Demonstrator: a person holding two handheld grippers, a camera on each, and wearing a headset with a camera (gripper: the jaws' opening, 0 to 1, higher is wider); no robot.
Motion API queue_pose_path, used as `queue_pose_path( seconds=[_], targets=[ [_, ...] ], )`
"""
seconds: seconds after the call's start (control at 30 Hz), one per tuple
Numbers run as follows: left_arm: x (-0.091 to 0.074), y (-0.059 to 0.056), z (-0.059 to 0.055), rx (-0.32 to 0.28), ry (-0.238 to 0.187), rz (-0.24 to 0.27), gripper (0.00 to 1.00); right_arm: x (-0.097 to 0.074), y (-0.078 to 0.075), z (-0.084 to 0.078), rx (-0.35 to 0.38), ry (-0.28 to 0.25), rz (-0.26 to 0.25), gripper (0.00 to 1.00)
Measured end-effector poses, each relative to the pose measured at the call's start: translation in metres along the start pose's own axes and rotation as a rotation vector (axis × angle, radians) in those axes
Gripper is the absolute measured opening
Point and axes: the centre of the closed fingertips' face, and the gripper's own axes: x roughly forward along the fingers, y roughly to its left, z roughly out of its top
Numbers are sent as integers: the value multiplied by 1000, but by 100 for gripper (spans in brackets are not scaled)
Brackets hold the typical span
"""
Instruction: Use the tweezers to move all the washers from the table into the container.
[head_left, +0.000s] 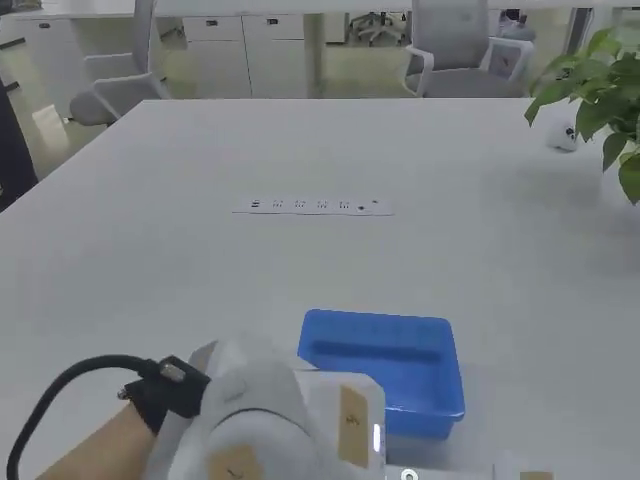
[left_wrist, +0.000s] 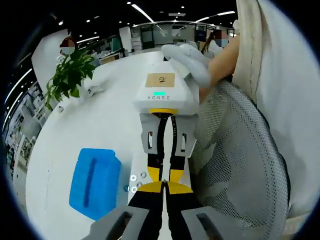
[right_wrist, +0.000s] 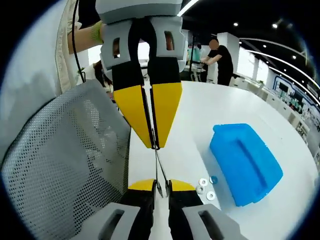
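The thin metal tweezers (right_wrist: 157, 165) run between my two grippers, which face each other tip to tip. My left gripper (right_wrist: 154, 142) comes down from the top of the right gripper view, its yellow jaws shut on the tweezers. My right gripper (right_wrist: 161, 187) is shut on the tweezers' lower end. Three silver washers (right_wrist: 204, 189) lie on the white table beside the blue container (right_wrist: 245, 162). In the left gripper view the right gripper (left_wrist: 166, 175) meets my left gripper (left_wrist: 165, 186), with the washers (left_wrist: 135, 181) and container (left_wrist: 92, 182) to the left. The head view has the left gripper's body (head_left: 280, 420) beside the container (head_left: 380, 365).
A grey mesh chair (right_wrist: 75, 150) stands close against the table edge by the grippers. A potted plant (head_left: 600, 90) sits at the table's right side with a small white object (head_left: 565, 138) near it. Office chairs (head_left: 460, 50) stand beyond the far edge. A white marked strip (head_left: 315, 205) lies mid-table.
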Motion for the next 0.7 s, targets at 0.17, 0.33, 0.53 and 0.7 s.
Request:
queue_pose_path(
  seconds=[0.17, 0.33, 0.53, 0.7],
  targets=[
    [1, 8, 3, 1, -5, 15, 0, -5, -7, -2, 5, 3, -31, 5],
    [3, 24, 9, 15, -5, 40, 0, -9, -27, -1, 26, -1, -92, 6],
    [6, 37, 13, 25, 2, 40, 0, -10, -39, -1, 22, 18, -141, 6],
    [9, 40, 18, 5, -25, 24, 0, -10, -43, -2, 36, 18, -160, 6]
  ],
)
